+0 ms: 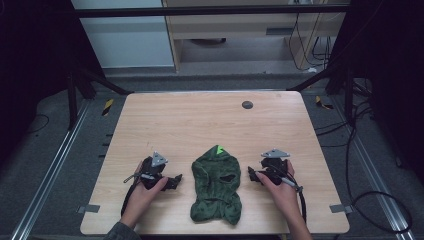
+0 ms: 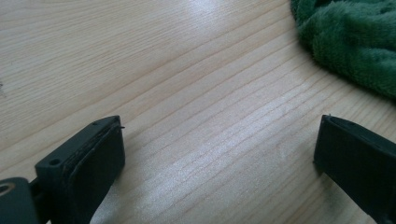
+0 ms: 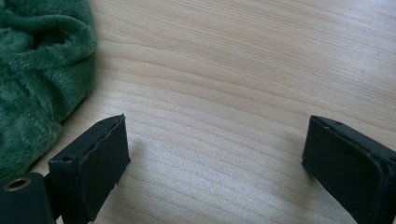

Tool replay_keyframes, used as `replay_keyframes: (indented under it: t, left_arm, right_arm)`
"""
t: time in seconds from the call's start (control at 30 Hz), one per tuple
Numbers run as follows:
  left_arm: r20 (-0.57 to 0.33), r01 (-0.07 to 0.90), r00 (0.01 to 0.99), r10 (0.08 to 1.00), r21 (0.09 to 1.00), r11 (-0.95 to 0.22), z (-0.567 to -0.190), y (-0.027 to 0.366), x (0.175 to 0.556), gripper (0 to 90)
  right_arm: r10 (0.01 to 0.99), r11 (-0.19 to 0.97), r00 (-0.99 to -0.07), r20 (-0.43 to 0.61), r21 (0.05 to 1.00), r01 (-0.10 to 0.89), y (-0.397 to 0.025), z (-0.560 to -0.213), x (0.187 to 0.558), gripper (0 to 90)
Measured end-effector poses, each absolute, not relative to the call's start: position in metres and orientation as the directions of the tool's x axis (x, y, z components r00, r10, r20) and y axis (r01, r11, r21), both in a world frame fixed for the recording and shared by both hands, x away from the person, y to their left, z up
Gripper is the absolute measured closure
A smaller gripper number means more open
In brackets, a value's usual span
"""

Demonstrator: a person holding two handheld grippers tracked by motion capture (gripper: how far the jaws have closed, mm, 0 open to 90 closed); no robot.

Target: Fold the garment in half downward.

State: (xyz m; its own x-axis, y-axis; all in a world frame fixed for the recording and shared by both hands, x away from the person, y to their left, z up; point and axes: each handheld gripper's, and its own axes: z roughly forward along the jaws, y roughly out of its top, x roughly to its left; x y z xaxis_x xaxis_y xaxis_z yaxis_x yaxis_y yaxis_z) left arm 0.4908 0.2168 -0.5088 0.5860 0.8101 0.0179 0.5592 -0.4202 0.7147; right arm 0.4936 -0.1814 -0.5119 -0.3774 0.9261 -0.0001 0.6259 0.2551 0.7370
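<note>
A dark green fleece garment [image 1: 216, 185] with a bright green tip lies crumpled on the wooden table [image 1: 200, 120], near its front edge. My left gripper [image 1: 176, 180] rests on the table just left of the garment, jaws open and empty, pointing toward it. My right gripper [image 1: 251, 175] rests just right of the garment, also open and empty. In the left gripper view the green fleece [image 2: 355, 42] fills the upper right, beyond my open left gripper [image 2: 219, 158]. In the right gripper view the fleece [image 3: 37, 74] lies at the left, touching nothing, beside my open right gripper [image 3: 215, 163].
A small dark round disc [image 1: 247, 104] sits near the table's far edge. Tape tabs [image 1: 88, 208] mark the front corners. Cables [image 1: 370, 200] trail over the floor at the right. Bare wood spreads behind the garment.
</note>
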Motion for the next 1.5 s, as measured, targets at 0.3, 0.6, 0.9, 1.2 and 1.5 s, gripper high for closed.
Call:
replay_keyframes:
  t: [0.3,0.6,0.9,1.2,1.5]
  left_arm:
    - [0.034,0.546,0.611,0.791,0.705,-0.453,-0.502,0.216,0.498,8.0]
    - [0.024,0.526,0.676,0.736,0.684,-0.506,-0.482,0.213,0.521,13.2]
    - [0.026,0.515,0.711,0.703,0.662,-0.545,-0.473,0.198,0.541,26.7]
    - [-0.045,0.522,0.728,0.684,0.683,-0.511,-0.463,0.176,0.565,43.4]
    - [-0.064,0.515,0.758,0.649,0.669,-0.536,-0.473,0.148,0.571,50.8]
  right_arm:
    - [0.912,0.31,-0.409,-0.032,0.704,0.638,-0.173,-0.503,0.488,14.7]
    - [0.832,0.421,-0.555,-0.022,0.677,0.604,-0.162,-0.474,0.503,35.7]
    - [0.78,0.464,-0.625,0.019,0.654,0.598,-0.152,-0.458,0.532,54.0]
    - [0.734,0.471,-0.676,0.059,0.672,0.571,-0.139,-0.459,0.548,77.2]
    - [0.729,0.478,-0.681,0.074,0.658,0.582,-0.126,-0.472,0.56,81.0]
